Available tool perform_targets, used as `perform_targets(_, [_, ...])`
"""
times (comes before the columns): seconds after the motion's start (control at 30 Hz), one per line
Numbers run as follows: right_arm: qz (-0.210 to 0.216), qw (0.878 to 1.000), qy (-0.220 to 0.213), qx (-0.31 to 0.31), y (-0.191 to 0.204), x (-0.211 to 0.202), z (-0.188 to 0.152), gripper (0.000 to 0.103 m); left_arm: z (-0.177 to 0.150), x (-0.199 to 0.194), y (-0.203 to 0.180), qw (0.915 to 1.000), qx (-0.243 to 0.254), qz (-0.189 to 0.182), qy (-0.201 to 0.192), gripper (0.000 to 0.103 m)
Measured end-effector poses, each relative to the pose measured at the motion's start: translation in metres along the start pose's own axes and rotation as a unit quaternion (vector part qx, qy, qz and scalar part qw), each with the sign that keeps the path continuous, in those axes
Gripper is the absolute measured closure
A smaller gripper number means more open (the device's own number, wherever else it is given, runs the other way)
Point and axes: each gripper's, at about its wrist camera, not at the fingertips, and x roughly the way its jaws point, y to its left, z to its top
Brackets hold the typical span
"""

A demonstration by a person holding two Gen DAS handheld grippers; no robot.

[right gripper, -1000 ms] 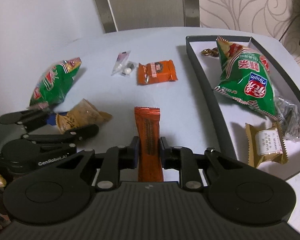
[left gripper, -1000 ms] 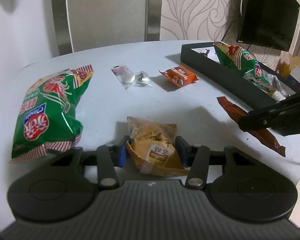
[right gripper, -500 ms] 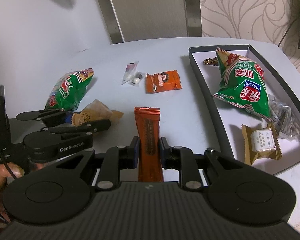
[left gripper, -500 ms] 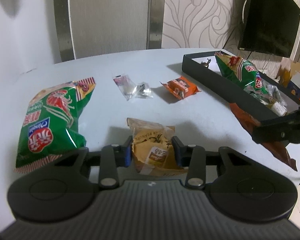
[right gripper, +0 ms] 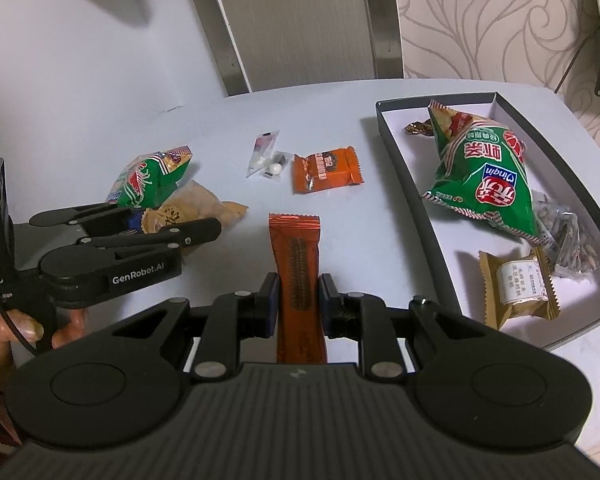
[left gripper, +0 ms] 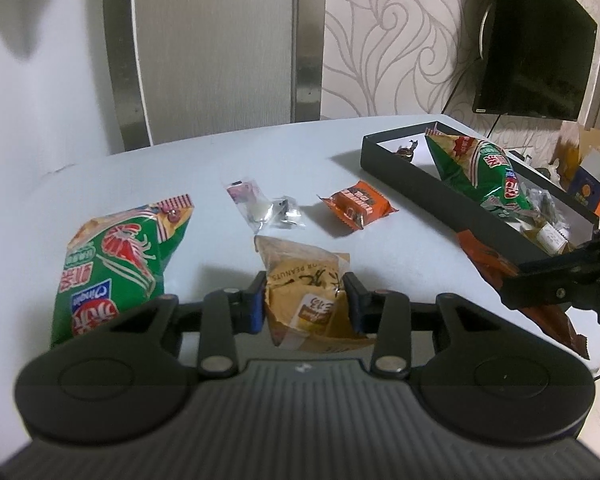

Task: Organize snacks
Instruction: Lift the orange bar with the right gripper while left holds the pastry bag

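My left gripper point(left gripper: 306, 292) is shut on a tan peanut packet point(left gripper: 300, 268), its pads pressing both sides. In the right wrist view the left gripper point(right gripper: 172, 220) shows at the left with that packet point(right gripper: 204, 208). My right gripper point(right gripper: 298, 296) is shut on a long orange-brown bar point(right gripper: 296, 256), held just above the white table. The left wrist view shows the right gripper point(left gripper: 516, 280) side-on with the bar point(left gripper: 484, 256), beside the black tray point(left gripper: 420, 176).
The tray point(right gripper: 412, 184) holds a green chip bag point(right gripper: 488, 184), a tan packet point(right gripper: 518, 284) and a dark clear bag point(right gripper: 568, 240). On the table lie another green bag point(left gripper: 112, 264), an orange packet point(left gripper: 358, 204) and a clear packet point(left gripper: 260, 208). A hand point(right gripper: 28, 324) grips the left tool.
The left jaws have narrowed onto the peanut packet. The right gripper has risen a little with the bar still in it.
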Motion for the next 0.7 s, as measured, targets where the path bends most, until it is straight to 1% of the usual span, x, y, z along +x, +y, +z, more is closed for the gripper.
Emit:
perform_targets(0.33, [0.009, 1.000, -0.007, 0.006, -0.004, -0.004, 0.003, 0.079, 0.008, 0.002, -0.002, 0.9999, 0.005, 0.009, -0.003, 0.061])
perform_targets(0.57, [0.012, 1.000, -0.023, 0.015, -0.010, -0.016, 0.008, 0.079, 0.012, 0.004, -0.005, 1.0000, 0.002, 0.007, -0.006, 0.061])
perform_targets(0.7, [0.012, 0.999, -0.023, 0.019, -0.015, -0.020, 0.009, 0.079, 0.014, 0.006, -0.007, 1.0000, -0.002, 0.004, -0.005, 0.061])
